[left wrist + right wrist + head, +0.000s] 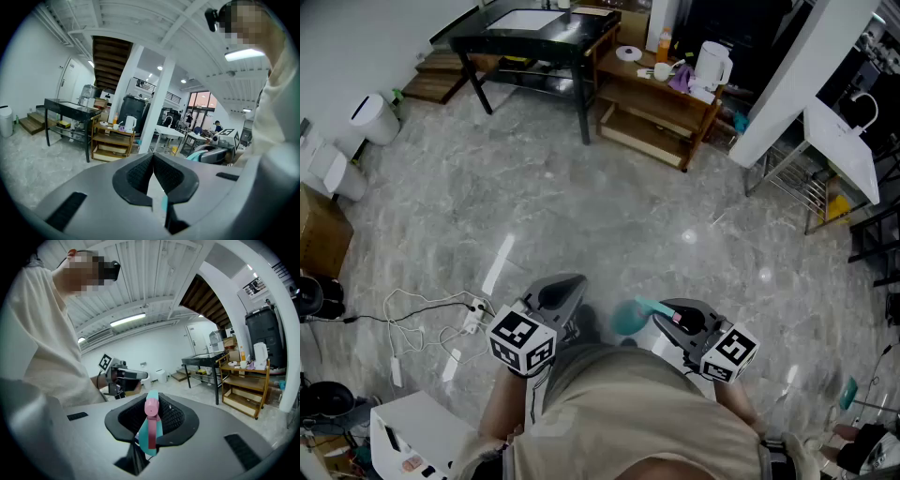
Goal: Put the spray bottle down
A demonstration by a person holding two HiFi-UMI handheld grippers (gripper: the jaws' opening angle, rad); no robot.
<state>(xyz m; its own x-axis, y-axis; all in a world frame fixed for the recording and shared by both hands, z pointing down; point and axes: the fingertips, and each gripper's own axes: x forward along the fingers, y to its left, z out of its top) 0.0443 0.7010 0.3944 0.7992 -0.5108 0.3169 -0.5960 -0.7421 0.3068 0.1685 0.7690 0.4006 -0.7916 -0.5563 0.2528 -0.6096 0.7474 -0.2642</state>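
Plainly clamped in the right claw [151,414]: spray bottle [152,432], lower middle of the frame, jutting past the jaw tips. Hangs over bare floor [609,216], black desk [534,39] well apart, upper left. Left claw [153,174] pinched shut, empty.
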